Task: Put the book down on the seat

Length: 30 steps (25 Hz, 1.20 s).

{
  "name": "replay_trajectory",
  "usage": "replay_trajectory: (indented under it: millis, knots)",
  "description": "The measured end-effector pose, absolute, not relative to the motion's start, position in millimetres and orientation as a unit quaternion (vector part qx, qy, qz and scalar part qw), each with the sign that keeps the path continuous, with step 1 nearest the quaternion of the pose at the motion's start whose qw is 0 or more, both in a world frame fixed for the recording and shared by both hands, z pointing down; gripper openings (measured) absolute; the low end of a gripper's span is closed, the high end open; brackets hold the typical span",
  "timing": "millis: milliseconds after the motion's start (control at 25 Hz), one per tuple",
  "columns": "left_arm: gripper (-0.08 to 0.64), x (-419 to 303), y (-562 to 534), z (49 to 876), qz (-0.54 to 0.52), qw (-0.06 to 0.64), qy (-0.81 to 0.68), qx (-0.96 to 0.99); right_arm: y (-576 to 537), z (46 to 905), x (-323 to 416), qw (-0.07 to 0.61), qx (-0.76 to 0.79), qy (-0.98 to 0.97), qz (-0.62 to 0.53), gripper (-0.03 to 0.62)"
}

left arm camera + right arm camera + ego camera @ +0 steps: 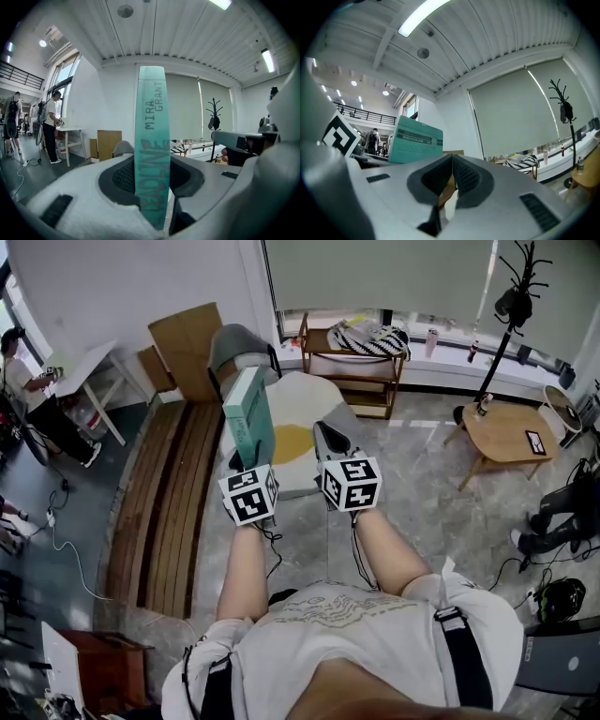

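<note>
A teal book [248, 416] stands upright with its spine toward me, and my left gripper [251, 463] is shut on its lower edge. In the left gripper view the spine [152, 140] rises straight up between the two dark pads [123, 177]. My right gripper [326, 432] hovers just right of the book, shut with nothing in it; its pads meet at the tips [452, 161]. From the right gripper view the book's back cover [415, 140] shows at the left. Below and beyond both grippers lies a cream seat [305, 395] with a yellow patch.
A grey chair [239, 345] and cardboard sheets [187, 341] stand behind the seat. A slatted wooden bench [159, 512] runs along the left. A wooden shelf [354, 362], a coat stand [502, 324] and a low wooden table [506, 432] are at the right. A person [28, 381] is at a white desk far left.
</note>
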<state>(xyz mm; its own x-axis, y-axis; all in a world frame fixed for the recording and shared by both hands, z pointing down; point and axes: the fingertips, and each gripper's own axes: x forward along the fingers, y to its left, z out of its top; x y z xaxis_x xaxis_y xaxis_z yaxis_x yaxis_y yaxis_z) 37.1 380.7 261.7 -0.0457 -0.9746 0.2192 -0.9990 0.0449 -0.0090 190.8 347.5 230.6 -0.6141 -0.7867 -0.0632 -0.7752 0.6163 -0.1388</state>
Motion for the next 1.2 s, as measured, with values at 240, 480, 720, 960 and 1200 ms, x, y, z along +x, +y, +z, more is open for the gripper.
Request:
replay_trajectory:
  millis: [240, 480, 720, 960, 1200]
  knots:
    - [0.160, 42.0, 385.7, 267.0, 0.083, 0.079, -0.726, 0.678, 349.1, 235.8, 195.3, 0.054, -0.427, 0.901, -0.048, 0.028]
    - [0.160, 40.6, 380.9, 269.7, 0.084, 0.076, -0.728, 0.676, 344.0, 238.5, 193.5, 0.060, -0.418, 0.904, -0.064, 0.029]
    - [0.160, 44.1, 364.4, 274.5, 0.080, 0.077, -0.724, 0.680, 329.9, 241.1, 195.7, 0.057, -0.422, 0.903, -0.057, 0.029]
    - [0.160, 37.9, 342.1, 274.8, 0.074, 0.077, -0.721, 0.684, 310.5, 238.4, 187.7, 0.051, -0.427, 0.902, -0.035, 0.029]
    - [0.160, 21.9, 315.0, 280.3, 0.061, 0.085, -0.719, 0.687, 285.4, 243.1, 168.6, 0.041, -0.423, 0.905, -0.025, 0.029]
